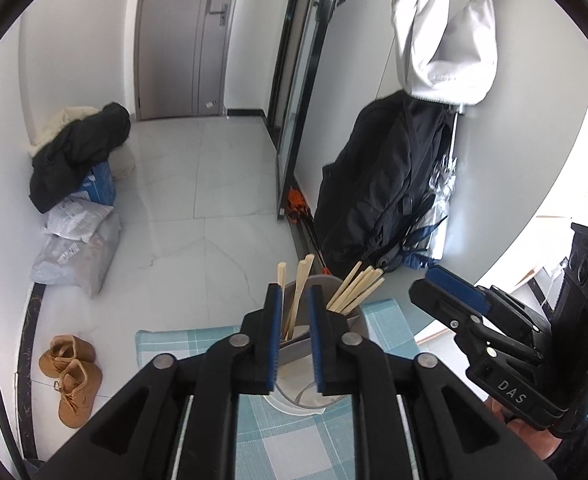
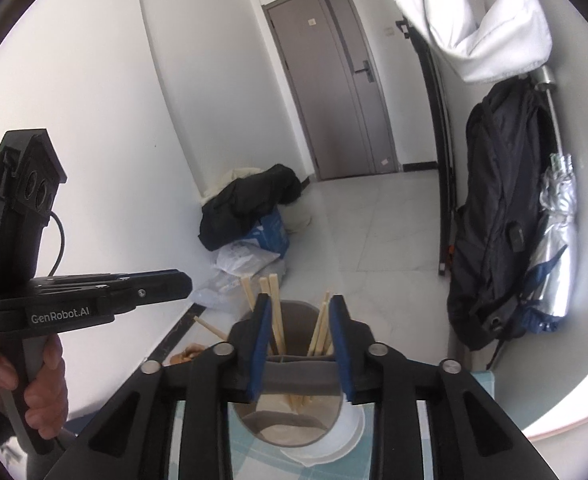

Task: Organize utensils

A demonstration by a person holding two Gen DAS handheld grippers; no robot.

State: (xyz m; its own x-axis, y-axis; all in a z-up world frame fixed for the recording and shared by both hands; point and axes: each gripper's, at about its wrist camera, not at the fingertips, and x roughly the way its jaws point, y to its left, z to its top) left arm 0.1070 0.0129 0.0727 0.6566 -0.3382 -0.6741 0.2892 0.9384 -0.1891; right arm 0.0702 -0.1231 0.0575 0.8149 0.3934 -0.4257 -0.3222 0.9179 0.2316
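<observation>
Left gripper [image 1: 296, 300]: jaws open, above the holder.
Right gripper [image 2: 300, 312]: jaws open, empty.
Holder [image 2: 294, 372]: grey, divided, chopsticks [image 1: 354, 288] standing inside.

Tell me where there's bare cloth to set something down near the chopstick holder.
The checked cloth shows bare just in front of the grey holder and off its left side toward the cloth's edge. The holder itself is crowded: chopsticks fan out of both halves, with a white dish under it. The right side is tight against the round white table.
</observation>
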